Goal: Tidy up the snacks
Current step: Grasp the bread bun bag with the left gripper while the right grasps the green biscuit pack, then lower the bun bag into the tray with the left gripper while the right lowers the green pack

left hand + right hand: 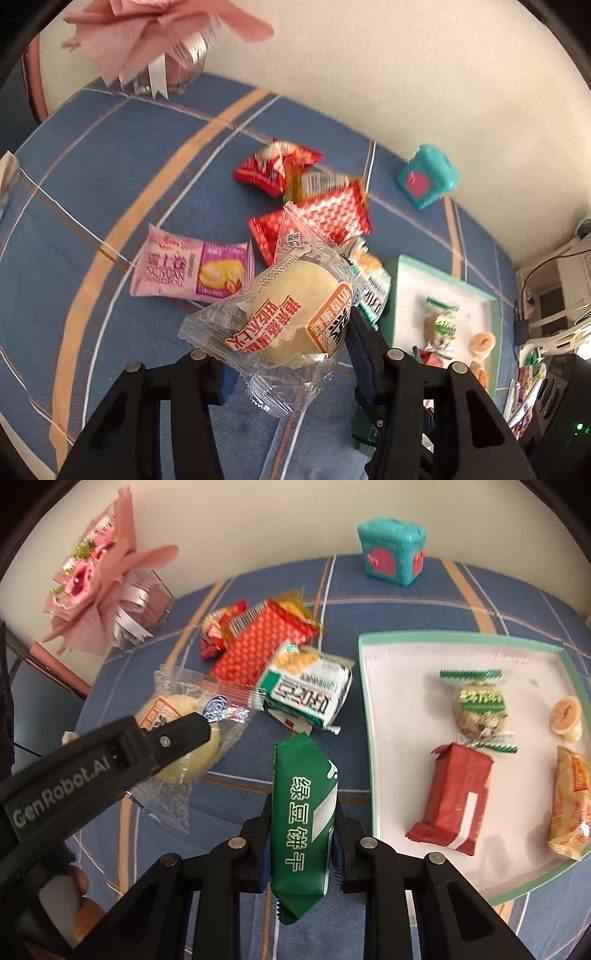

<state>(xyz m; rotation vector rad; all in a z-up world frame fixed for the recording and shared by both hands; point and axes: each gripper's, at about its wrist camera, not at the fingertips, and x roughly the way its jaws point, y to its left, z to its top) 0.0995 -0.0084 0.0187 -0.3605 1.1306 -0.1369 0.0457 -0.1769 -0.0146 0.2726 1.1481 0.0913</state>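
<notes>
Green snack pack (303,823) is held up off the blue cloth (236,786), just left of the tray (373,746). Its long side runs straight along the right gripper (301,829), one crimped end pointing away twd the other snacks, other end back twd the camera. R jaws are squeezed narrow on its two long sides.

Left gripper (295,354) holds a round pale bun in a clear wrapper (291,314), also up off the cloth, further left of the tray. The wrapper lies tilted across the jaws, one crimped end up and away, one down and near. L jaws are part way in, pressing on the bun.

Left of the tray, still on the cloth: a green & white cracker pack (308,690) close by, a red dotted pack (258,650) behind it, a small red pack (277,166) further back, a pink roll-cake pack (192,271) well to the left.

Inside the tray: a red pack (454,797), a round cookie w/ green ends (480,705), a small jelly cup (565,716), a yellow pack (570,808). The tray's near left corner and back part are bare white, so lots of room there. Tray has a low green rim.

Behind the tray a teal box (391,555) stands near the wall. Pink flowers (92,579) far left at the back
</notes>
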